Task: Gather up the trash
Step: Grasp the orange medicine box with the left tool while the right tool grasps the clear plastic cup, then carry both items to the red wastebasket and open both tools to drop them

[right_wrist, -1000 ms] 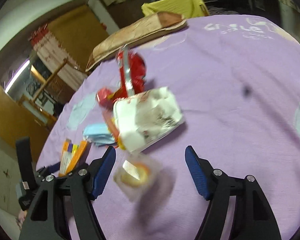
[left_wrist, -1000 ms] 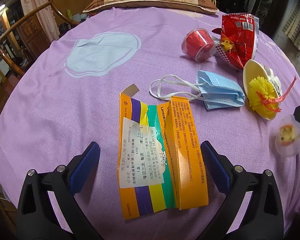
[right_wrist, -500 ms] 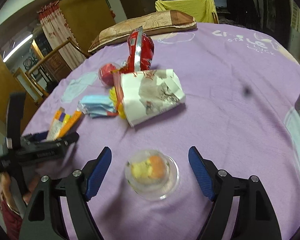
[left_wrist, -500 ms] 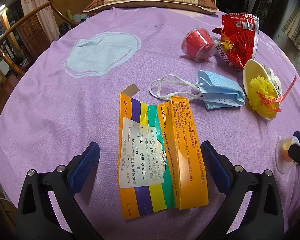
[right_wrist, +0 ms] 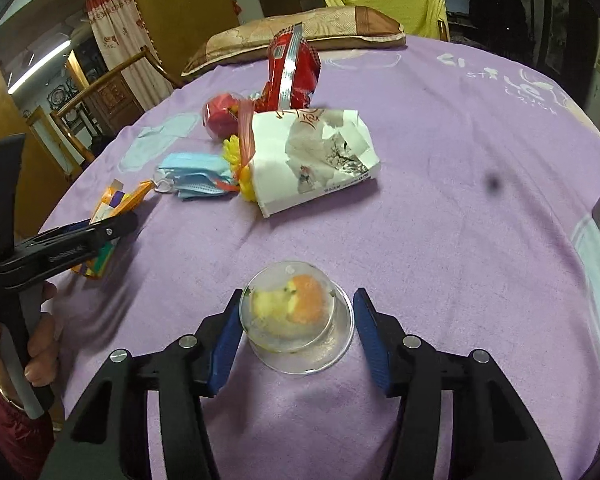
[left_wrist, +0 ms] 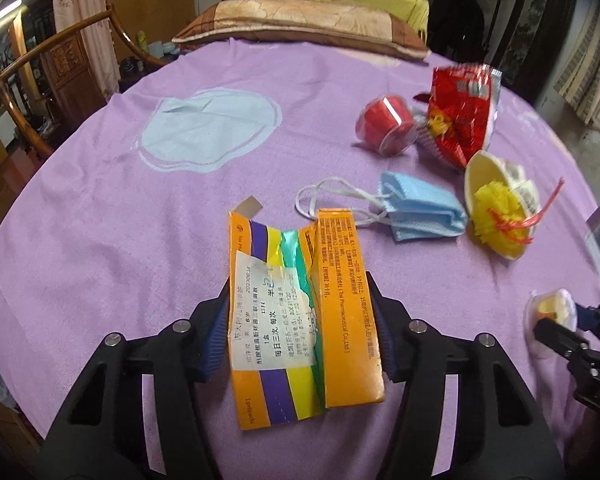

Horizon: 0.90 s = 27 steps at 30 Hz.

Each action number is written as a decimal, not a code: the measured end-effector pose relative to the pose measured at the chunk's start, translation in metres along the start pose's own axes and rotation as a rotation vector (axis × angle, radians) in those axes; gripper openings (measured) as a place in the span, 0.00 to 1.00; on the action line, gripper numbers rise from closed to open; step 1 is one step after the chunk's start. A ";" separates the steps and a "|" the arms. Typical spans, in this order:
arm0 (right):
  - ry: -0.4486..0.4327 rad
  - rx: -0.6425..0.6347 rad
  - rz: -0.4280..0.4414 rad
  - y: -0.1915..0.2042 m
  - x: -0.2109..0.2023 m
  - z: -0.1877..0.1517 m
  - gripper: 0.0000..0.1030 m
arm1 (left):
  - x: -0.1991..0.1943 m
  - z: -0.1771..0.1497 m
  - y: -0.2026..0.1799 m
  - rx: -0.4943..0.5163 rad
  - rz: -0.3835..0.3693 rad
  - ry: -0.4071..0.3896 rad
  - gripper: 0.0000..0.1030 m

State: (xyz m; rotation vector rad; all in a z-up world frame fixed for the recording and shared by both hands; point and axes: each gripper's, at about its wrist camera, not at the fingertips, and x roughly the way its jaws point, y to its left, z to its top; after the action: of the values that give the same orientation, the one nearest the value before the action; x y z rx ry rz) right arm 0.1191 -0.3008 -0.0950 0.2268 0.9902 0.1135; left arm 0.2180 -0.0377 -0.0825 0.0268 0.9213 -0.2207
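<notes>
The flattened orange medicine carton (left_wrist: pixel 304 300), creased card with a white pharmacy label, lies on the purple-clothed bench (left_wrist: pixel 100 220); your left gripper (left_wrist: pixel 300 332) has its jaws pressed against both long edges, clamped so the card buckles slightly. Your right gripper (right_wrist: pixel 298 336) straddles the clear domed plastic cup (right_wrist: pixel 296 320) of food scraps, jaws apart, the left pad touching and the right just short. Beyond lie a blue face mask (left_wrist: pixel 420 210), red snack bag (left_wrist: pixel 464 116), and white paper bag (right_wrist: pixel 312 156), presumably awaiting collection.

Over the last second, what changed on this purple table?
The left gripper closed onto the flattened orange medicine box, buckling it. The right gripper swung in and now straddles the clear dome cup, its left pad touching. The blue mask, red cup and snack bag stayed put.
</notes>
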 end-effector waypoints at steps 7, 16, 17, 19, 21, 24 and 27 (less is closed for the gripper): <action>-0.106 0.023 0.060 -0.002 -0.024 -0.004 0.53 | -0.043 -0.012 0.017 -0.042 -0.084 -0.075 0.56; -0.167 0.040 0.174 0.010 -0.055 -0.010 0.53 | -0.105 -0.036 0.063 -0.120 -0.012 -0.164 0.57; -0.170 0.036 0.182 0.013 -0.057 -0.011 0.53 | -0.109 -0.040 0.070 -0.132 0.001 -0.169 0.57; -0.172 0.023 0.195 0.022 -0.061 -0.013 0.53 | -0.120 -0.053 0.091 -0.167 0.039 -0.180 0.57; -0.170 0.008 0.204 0.032 -0.062 -0.015 0.52 | -0.129 -0.067 0.113 -0.207 0.066 -0.184 0.57; -0.159 -0.015 0.230 0.049 -0.063 -0.018 0.52 | -0.139 -0.089 0.144 -0.271 0.105 -0.188 0.58; -0.150 -0.045 0.252 0.071 -0.064 -0.019 0.52 | -0.150 -0.117 0.187 -0.366 0.153 -0.192 0.58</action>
State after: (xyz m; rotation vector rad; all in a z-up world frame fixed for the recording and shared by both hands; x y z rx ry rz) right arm 0.0688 -0.2419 -0.0360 0.3144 0.8059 0.3437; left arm 0.0753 0.1852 -0.0479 -0.2576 0.7526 0.0881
